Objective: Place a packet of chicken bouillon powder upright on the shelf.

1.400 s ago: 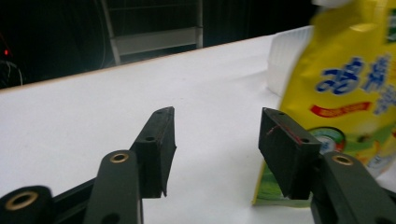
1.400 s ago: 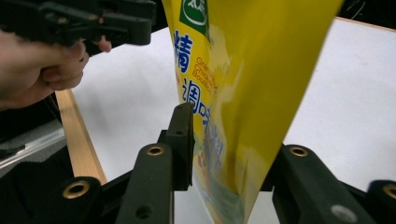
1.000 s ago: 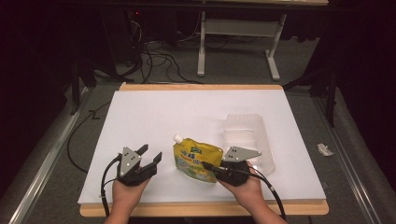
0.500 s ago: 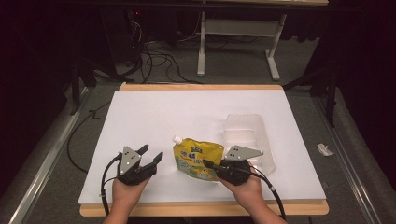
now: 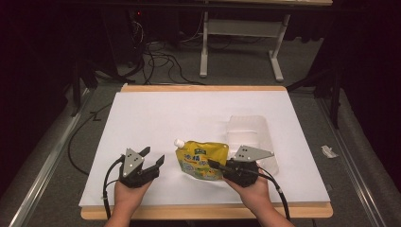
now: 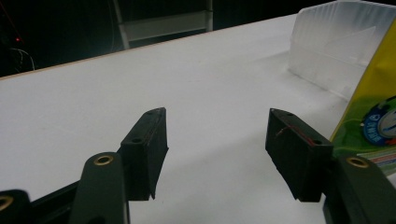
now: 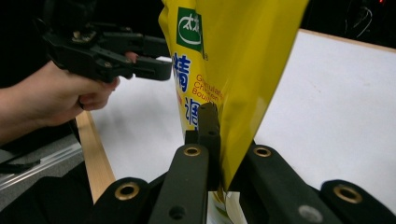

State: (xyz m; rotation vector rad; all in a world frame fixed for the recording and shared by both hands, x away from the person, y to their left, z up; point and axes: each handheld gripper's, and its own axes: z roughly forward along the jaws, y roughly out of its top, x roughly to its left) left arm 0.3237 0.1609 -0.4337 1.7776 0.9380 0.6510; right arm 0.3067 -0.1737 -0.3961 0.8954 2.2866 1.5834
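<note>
Over the last second little has changed: the right gripper (image 5: 213,165) stays clamped on the bottom edge of the yellow pouch (image 5: 202,157), which has barely shifted near the front of the tabletop (image 5: 156,113), so the grasp looks settled and a lift probably comes next. The left gripper (image 5: 153,157) waits just beside it, jaws apart and empty. The clear tray (image 5: 250,130) behind is faint, its compartments hard to make out.
</note>
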